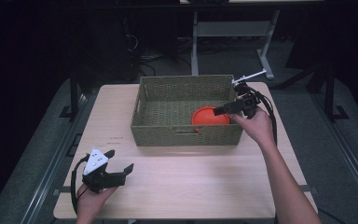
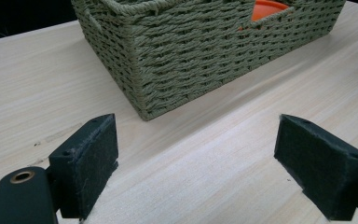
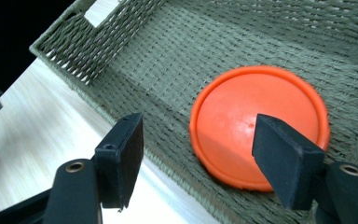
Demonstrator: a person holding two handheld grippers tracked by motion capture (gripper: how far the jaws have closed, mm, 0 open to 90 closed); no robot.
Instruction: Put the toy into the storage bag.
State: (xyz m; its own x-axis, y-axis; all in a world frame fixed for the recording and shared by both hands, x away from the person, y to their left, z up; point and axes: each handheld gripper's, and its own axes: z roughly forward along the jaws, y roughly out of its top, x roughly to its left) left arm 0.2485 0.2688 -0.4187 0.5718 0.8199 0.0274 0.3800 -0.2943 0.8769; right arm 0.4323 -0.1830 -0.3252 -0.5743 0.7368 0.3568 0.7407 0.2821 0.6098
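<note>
Both tongs open, empty: right tongs [image 3: 198,161] over basket [image 1: 142,100] rim; orange disc [image 3: 261,116] flat inside, 5 o'clock corner; left tongs [image 1: 119,161] on clear worktop [image 1: 191,186].

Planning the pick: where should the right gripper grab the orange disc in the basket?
Probably the rim, from above. The disc lies flat on the basket floor near the front right corner, so only its raised edge offers a bite. The right gripper is open above it; tilt one jaw under the edge facing the basket's middle, away from the walls.
</note>
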